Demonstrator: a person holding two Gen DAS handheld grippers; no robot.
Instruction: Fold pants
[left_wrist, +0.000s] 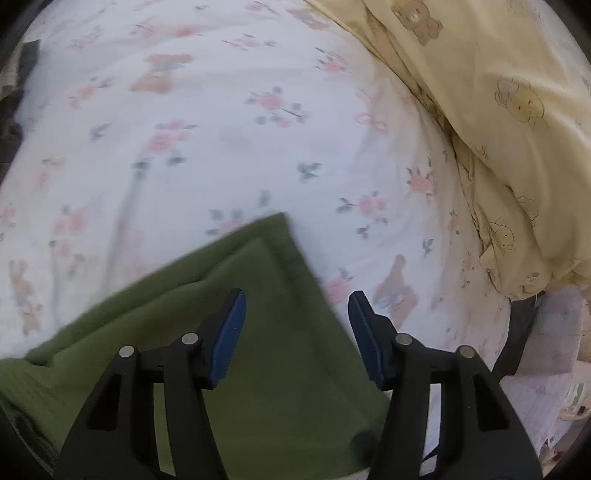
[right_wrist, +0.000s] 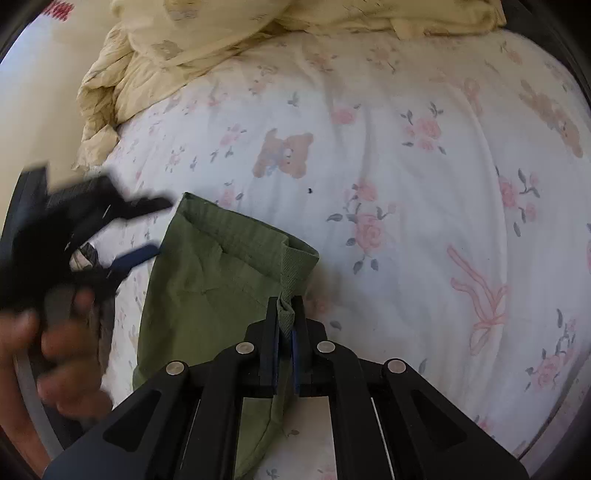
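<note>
Green pants (left_wrist: 258, 332) lie folded on a white flowered bed sheet (left_wrist: 221, 129). My left gripper (left_wrist: 297, 306) is open above the pants' far corner, holding nothing. In the right wrist view the pants (right_wrist: 214, 280) lie left of centre, and my right gripper (right_wrist: 286, 314) is shut on their right edge, cloth bunched between the fingers. The left gripper (right_wrist: 155, 225) shows blurred at the left, open, beside the pants' far left edge.
A crumpled yellow duvet with bear prints (left_wrist: 498, 129) is piled along the bed's far side and also shows in the right wrist view (right_wrist: 184, 48). The bed's edge with dark frame and papers (left_wrist: 546, 369) is at the lower right.
</note>
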